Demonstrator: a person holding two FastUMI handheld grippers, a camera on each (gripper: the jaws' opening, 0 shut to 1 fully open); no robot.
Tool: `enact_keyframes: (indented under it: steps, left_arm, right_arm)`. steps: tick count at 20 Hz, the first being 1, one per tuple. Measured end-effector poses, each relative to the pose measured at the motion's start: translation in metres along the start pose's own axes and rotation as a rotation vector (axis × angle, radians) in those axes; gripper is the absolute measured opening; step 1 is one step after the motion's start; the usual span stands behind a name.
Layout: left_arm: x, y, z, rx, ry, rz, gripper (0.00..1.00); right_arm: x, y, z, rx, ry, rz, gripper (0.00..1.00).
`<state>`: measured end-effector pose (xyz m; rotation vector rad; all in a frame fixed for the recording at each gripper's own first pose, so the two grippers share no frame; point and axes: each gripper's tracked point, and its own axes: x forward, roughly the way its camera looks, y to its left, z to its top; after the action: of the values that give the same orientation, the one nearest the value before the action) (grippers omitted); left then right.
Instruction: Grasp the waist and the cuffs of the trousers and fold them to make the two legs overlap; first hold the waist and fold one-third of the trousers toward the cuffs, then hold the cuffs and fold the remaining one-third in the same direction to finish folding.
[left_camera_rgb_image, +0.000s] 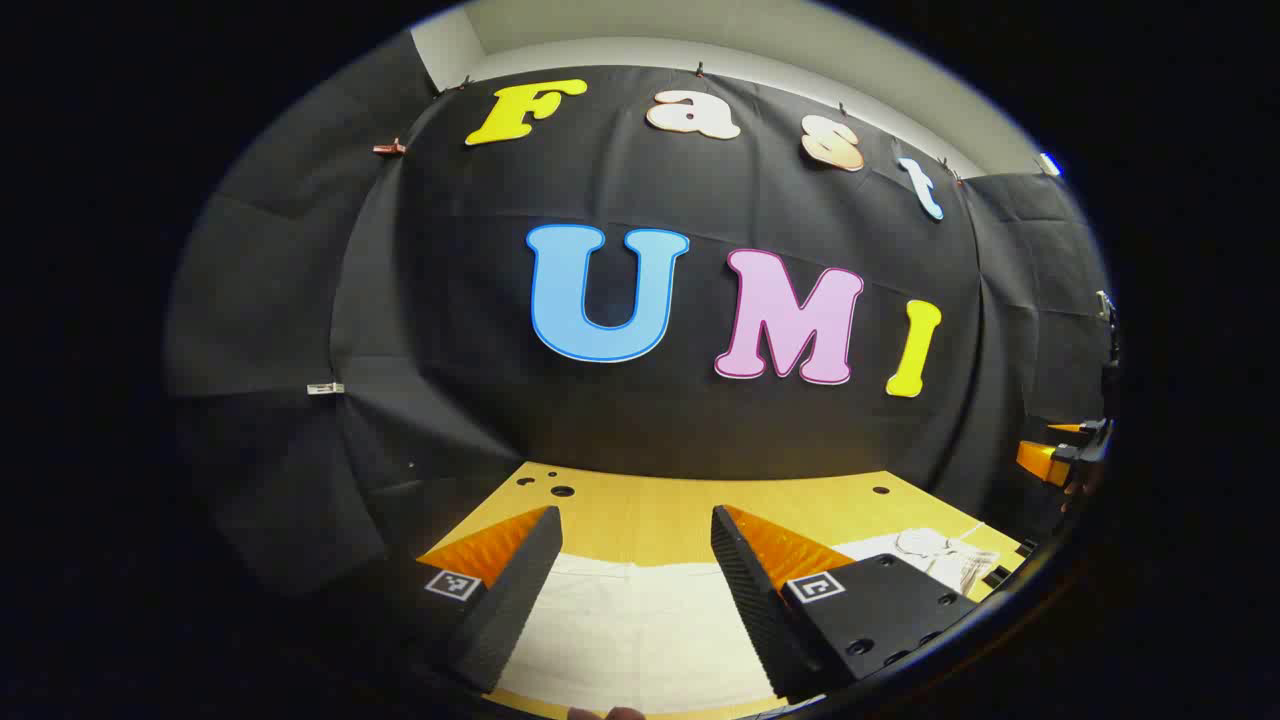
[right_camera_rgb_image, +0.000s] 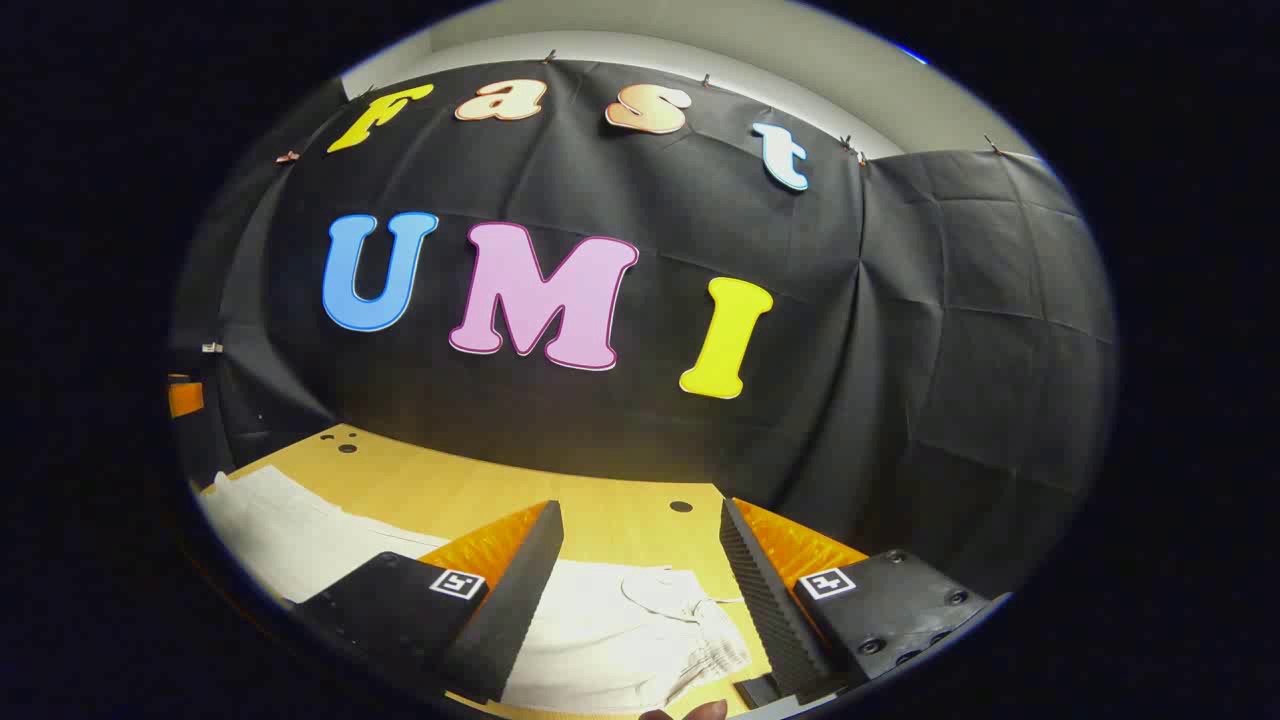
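While both grippers hang above the table (left_camera_rgb_image: 650, 515), nothing sits between their jaws and the white trousers (left_camera_rgb_image: 630, 630) below. In the left gripper view, the left gripper (left_camera_rgb_image: 632, 580) has its jaws spread wide and holds nothing. The trousers lie flat on the table right under the gap, smooth and pale. Off past the right jaw is the bunched waist (left_camera_rgb_image: 935, 555). In the right gripper view, the right gripper (right_camera_rgb_image: 640, 580) is wide open too, and empty. The wrinkly waist, with a thin cord, lies under its gap, and the legs stretch away past the left jaw. The table is yellow wood with small round holes (right_camera_rgb_image: 681, 507). The fingers' inner faces look ridged.
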<state>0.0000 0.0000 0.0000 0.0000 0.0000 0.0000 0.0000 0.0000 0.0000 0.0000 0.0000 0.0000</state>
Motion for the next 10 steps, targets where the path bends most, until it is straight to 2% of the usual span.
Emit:
enact_keyframes:
  steps: [10]
  left_arm:
    - [-0.005, 0.016, -0.001, 0.030, 0.005, 0.013, 0.95]
  right_arm:
    - [-0.005, 0.011, 0.002, -0.051, -0.010, 0.016, 0.98]
